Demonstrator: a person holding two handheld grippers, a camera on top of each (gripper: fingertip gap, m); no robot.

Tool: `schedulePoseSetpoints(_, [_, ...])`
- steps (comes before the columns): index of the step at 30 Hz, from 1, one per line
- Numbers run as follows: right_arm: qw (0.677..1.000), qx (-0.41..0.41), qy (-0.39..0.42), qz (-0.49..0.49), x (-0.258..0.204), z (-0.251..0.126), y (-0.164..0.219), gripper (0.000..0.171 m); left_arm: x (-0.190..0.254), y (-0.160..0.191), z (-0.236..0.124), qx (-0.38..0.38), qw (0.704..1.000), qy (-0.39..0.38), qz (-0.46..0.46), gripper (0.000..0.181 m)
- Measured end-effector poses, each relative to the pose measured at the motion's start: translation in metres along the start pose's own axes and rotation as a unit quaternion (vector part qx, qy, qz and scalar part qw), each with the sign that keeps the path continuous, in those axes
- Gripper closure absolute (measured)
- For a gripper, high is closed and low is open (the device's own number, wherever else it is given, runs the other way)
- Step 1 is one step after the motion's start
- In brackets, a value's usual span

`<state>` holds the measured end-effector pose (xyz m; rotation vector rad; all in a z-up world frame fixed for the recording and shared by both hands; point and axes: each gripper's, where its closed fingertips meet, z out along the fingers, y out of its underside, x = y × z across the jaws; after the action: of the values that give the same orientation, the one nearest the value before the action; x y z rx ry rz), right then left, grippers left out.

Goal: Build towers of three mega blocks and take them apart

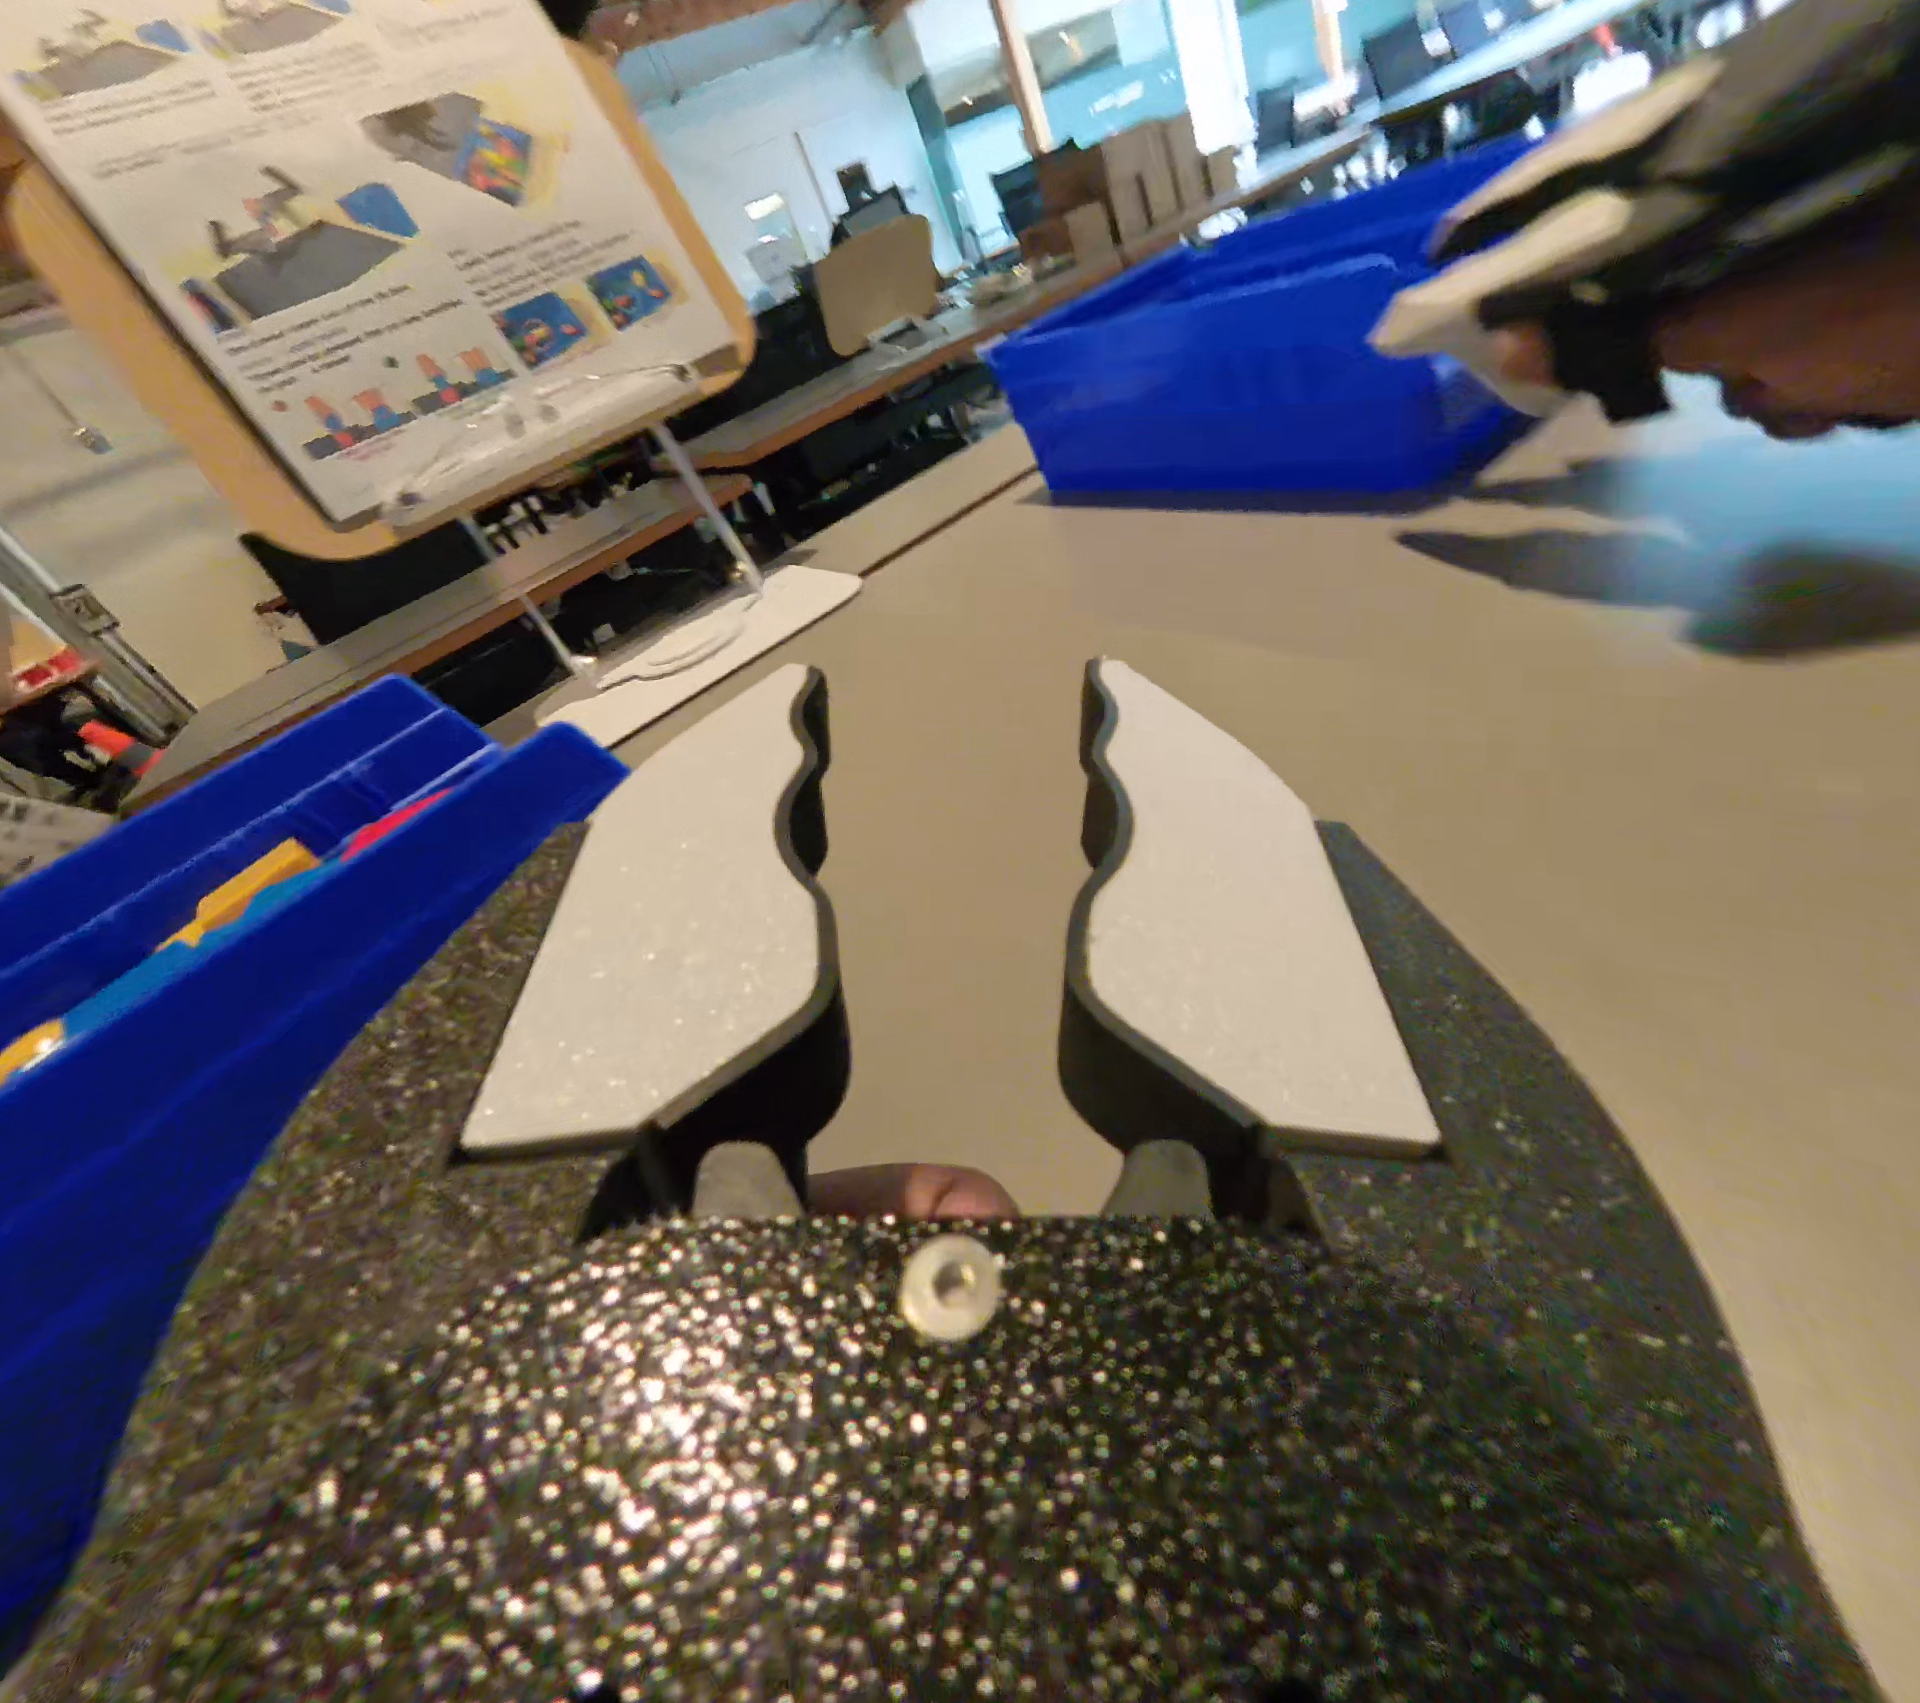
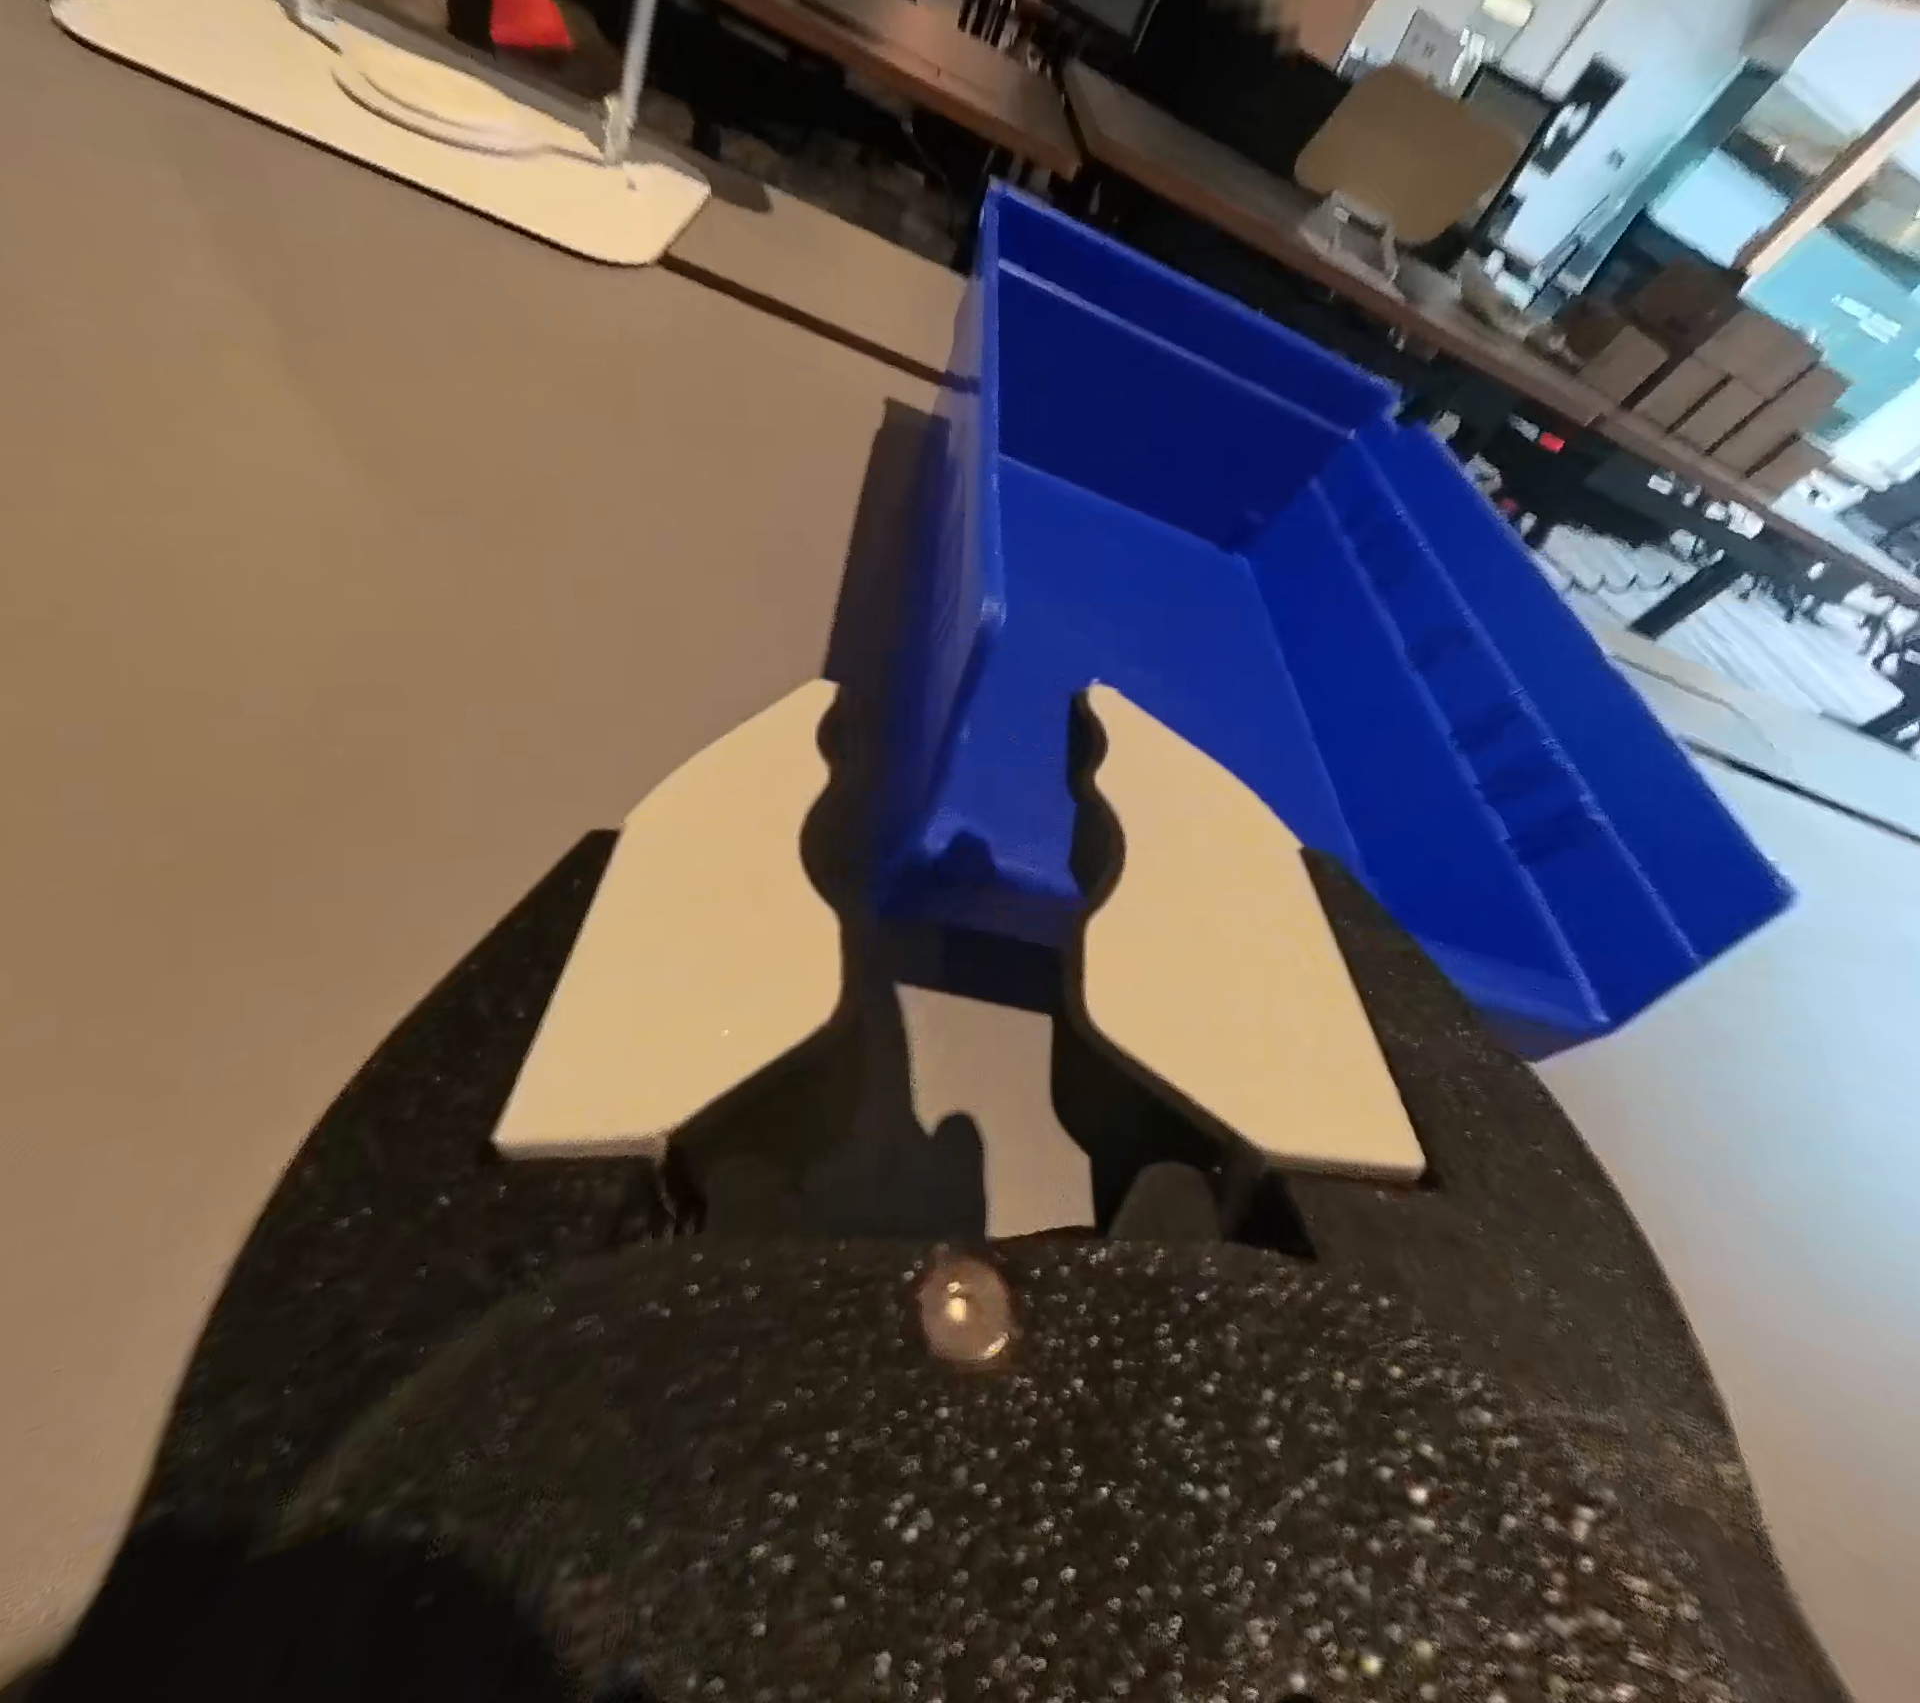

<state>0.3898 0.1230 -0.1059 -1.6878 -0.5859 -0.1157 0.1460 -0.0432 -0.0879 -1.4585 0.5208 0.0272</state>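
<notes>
My left gripper point(image 1: 956, 697) is open and empty, low over the grey table point(image 1: 1299, 874). To its left a blue bin point(image 1: 208, 1082) holds mega blocks; a yellow one point(image 1: 260, 879) and a pink one point(image 1: 400, 817) show over its rim. My right gripper point(image 2: 961, 703) is open. The near corner of an empty blue bin point(image 2: 1143, 593) shows between its fingers. In the left wrist view the right gripper point(image 1: 1423, 277) hangs blurred over that bin point(image 1: 1226, 386). No tower is in view.
An instruction board point(image 1: 312, 147) stands on a white base point(image 1: 727, 630) at the table's far edge; the base also shows in the right wrist view point(image 2: 416, 84). Other tables and cardboard boxes stand beyond.
</notes>
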Motion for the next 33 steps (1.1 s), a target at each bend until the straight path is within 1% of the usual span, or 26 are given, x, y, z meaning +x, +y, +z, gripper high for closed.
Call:
schedulePoseSetpoints(1, [1.0,0.02,-0.001,-0.006,-0.001,-0.009,-0.003,0.131,-0.01,-0.001,-0.001,0.004,1.0,-0.016,-0.012,0.135])
schedulePoseSetpoints(3, [0.998,0.062,-0.016,-0.03,-0.011,-0.027,-0.01,0.134,-0.036,-0.002,-0.001,-0.003,0.998,-0.06,-0.004,0.134])
schedulePoseSetpoints(5, [0.994,0.089,-0.032,-0.061,-0.024,-0.039,-0.014,0.14,-0.06,-0.006,0.005,-0.024,0.995,-0.097,0.03,0.133])
schedulePoseSetpoints(6, [0.992,0.097,-0.04,-0.077,-0.031,-0.043,-0.015,0.141,-0.07,-0.007,0.011,-0.047,0.992,-0.106,0.058,0.134])
schedulePoseSetpoints(8, [0.988,0.105,-0.047,-0.104,-0.041,-0.046,-0.017,0.143,-0.09,0.005,0.028,-0.126,0.981,-0.107,0.105,0.13])
schedulePoseSetpoints(10, [0.986,0.107,-0.052,-0.121,-0.048,-0.046,-0.018,0.145,-0.107,0.022,0.046,-0.194,0.97,-0.099,0.106,0.126])
schedulePoseSetpoints(12, [0.985,0.106,-0.057,-0.127,-0.051,-0.047,-0.018,0.145,-0.115,0.042,0.058,-0.252,0.959,-0.078,0.102,0.131])
schedulePoseSetpoints(14, [0.985,0.107,-0.061,-0.124,-0.051,-0.047,-0.017,0.146,-0.112,0.063,0.059,-0.311,0.943,-0.05,0.104,0.144])
schedulePoseSetpoints(15, [0.985,0.105,-0.065,-0.119,-0.051,-0.047,-0.016,0.147,-0.111,0.068,0.057,-0.319,0.94,-0.048,0.109,0.141])
schedulePoseSetpoints(16, [0.986,0.103,-0.07,-0.112,-0.051,-0.047,-0.015,0.147,-0.111,0.067,0.055,-0.312,0.942,-0.051,0.115,0.143])
schedulePoseSetpoints(20, [0.988,0.094,-0.084,-0.091,-0.051,-0.044,-0.012,0.147,-0.118,0.069,0.033,-0.335,0.932,-0.06,0.126,0.148])
schedulePoseSetpoints(23, [0.988,0.095,-0.085,-0.088,-0.05,-0.045,-0.012,0.147,-0.129,0.075,0.005,-0.378,0.914,-0.069,0.127,0.148])
schedulePoseSetpoints(27, [0.987,0.096,-0.083,-0.096,-0.053,-0.047,-0.012,0.147,-0.147,0.084,-0.042,-0.421,0.898,-0.08,0.102,0.144])
schedulePoseSetpoints(33, [0.985,0.098,-0.08,-0.119,-0.058,-0.049,-0.013,0.147,-0.177,0.09,-0.127,-0.448,0.885,-0.11,0.058,0.131])
